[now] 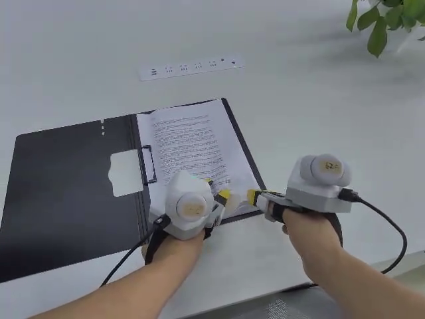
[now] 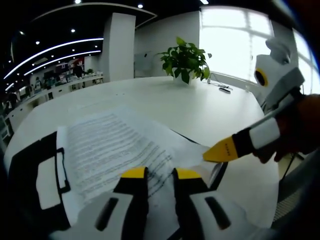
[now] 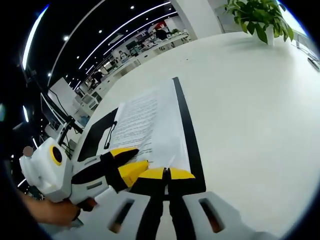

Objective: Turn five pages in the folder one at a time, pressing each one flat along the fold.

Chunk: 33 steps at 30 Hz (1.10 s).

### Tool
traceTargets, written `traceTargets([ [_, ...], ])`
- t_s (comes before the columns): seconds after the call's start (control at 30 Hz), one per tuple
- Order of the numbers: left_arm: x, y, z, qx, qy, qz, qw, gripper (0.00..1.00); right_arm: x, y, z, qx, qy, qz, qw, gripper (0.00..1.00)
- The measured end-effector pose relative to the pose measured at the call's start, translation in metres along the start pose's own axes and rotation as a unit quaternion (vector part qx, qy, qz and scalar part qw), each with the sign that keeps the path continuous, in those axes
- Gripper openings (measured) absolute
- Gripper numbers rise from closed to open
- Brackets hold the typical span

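White desk (image 1: 299, 80), open folder (image 1: 66, 186) — thin floppy page (image 1: 189, 143), take its corner; left gripper (image 2: 161, 173) parted, right gripper (image 3: 165, 173) closed there — pinch unclear.

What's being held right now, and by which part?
The right claw pinches the page at its near corner; the left claw holds nothing.

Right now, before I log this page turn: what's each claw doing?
Left claw: open, holding nothing, over the top page.
Right claw: closed, apparently pinching the top page's near corner.
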<state>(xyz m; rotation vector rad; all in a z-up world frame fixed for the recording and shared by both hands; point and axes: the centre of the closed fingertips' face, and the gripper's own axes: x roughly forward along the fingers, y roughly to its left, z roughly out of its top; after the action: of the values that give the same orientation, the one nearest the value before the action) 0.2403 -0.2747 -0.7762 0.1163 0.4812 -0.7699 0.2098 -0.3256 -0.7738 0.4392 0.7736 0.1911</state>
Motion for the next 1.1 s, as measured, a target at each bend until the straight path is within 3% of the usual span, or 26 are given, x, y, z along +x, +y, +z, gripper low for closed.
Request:
traceTargets([
  [0.3,0.001,0.0,0.002,-0.01,0.001,-0.002,0.9999,0.19,-0.004,0.006,0.006,0.003,-0.014,0.012,0.9998,0.0],
  [0.47,-0.001,0.001,0.003,-0.045,0.0,-0.007,0.999,0.19,-0.006,0.01,0.008,0.003,-0.021,0.02,0.9996,0.0],
  [0.6,-0.005,0.001,0.002,-0.05,0.004,-0.01,0.9987,0.18,-0.009,0.012,0.011,0.006,-0.03,0.026,0.9992,0.0],
  [0.83,-0.025,0.007,-0.001,-0.06,0.026,-0.009,0.9978,0.22,-0.016,0.031,0.021,0.006,-0.049,0.052,0.9974,0.0],
  [0.93,-0.037,0.013,0.003,-0.057,0.022,-0.008,0.9981,0.23,-0.018,0.04,0.025,-0.001,-0.055,0.059,0.9967,0.0],
  [1.1,-0.061,0.026,0.013,-0.077,0.011,-0.016,0.9968,0.27,-0.025,0.066,0.035,-0.014,-0.067,0.088,0.9938,0.0],
])
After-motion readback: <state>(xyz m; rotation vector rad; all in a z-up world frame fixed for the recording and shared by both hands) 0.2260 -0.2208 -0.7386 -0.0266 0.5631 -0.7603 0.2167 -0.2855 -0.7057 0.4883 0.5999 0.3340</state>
